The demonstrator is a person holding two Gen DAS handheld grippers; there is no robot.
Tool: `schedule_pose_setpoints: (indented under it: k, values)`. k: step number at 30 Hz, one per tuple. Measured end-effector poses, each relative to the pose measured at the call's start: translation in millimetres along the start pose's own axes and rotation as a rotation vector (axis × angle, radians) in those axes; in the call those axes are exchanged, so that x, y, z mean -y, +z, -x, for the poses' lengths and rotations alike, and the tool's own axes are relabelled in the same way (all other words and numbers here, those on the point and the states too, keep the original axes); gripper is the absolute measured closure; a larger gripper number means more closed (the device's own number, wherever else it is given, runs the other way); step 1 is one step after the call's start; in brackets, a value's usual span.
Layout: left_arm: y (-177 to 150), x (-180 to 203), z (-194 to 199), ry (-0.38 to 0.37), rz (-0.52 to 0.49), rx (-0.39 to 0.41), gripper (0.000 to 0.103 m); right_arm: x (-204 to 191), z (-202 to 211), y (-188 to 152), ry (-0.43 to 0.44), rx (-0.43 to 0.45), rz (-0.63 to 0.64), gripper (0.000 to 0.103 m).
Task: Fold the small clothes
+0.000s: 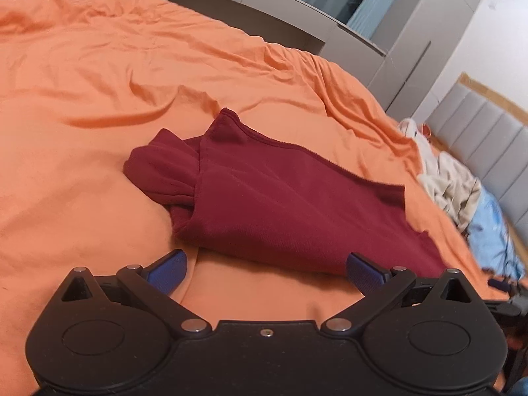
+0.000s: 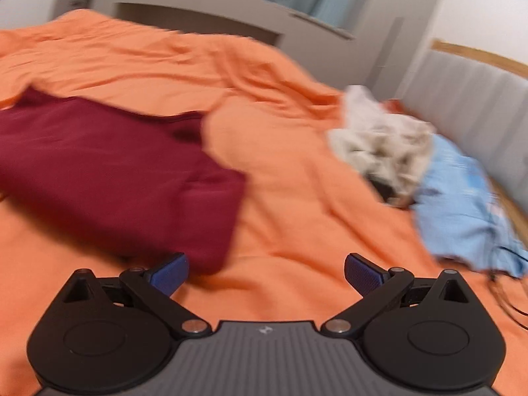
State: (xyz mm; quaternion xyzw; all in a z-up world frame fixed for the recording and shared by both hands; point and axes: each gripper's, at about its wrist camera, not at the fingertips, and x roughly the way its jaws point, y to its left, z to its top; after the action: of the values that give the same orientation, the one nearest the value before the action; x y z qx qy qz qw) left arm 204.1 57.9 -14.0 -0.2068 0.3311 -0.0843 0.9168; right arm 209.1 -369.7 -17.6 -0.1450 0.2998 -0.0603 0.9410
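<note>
A dark red garment (image 1: 283, 198) lies folded on the orange bed cover (image 1: 99, 99), one sleeve bunched at its left side. My left gripper (image 1: 265, 272) is open just short of the garment's near edge, nothing between its blue pads (image 1: 168, 269). In the right wrist view the same red garment (image 2: 115, 171) lies to the left, and my right gripper (image 2: 265, 272) is open over bare orange cover (image 2: 297, 198) beside the garment's near right corner. That view is blurred by motion.
A crumpled cream garment (image 2: 382, 142) and a light blue one (image 2: 462, 204) lie at the right by the grey padded headboard (image 2: 468, 105). Grey cabinets (image 1: 297, 16) stand beyond the bed's far edge. Dark cables (image 2: 508, 283) trail at the right.
</note>
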Motion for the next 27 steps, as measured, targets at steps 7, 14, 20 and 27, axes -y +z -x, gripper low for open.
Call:
schedule_pose_setpoints:
  k: [7, 14, 20, 27]
  values:
    - [13.9, -10.3, -21.8, -0.017, 0.121, 0.007, 0.001, 8.9, 17.7, 6.9, 0.064, 0.102, -0.073, 0.000]
    - [23.5, -4.8, -44.9, 0.090, 0.122, 0.024, 0.001, -36.5, 16.4, 13.7, 0.065, 0.164, 0.077, 0.000]
    - [28.7, -4.9, -57.5, 0.120, 0.090, 0.005, 0.001, -61.3, 15.7, 22.8, 0.091, 0.163, 0.155, 0.000]
    - [26.7, -14.7, -53.2, 0.070, 0.131, 0.024, 0.001, -76.4, 11.0, 56.4, 0.276, 0.147, 0.047, 0.000]
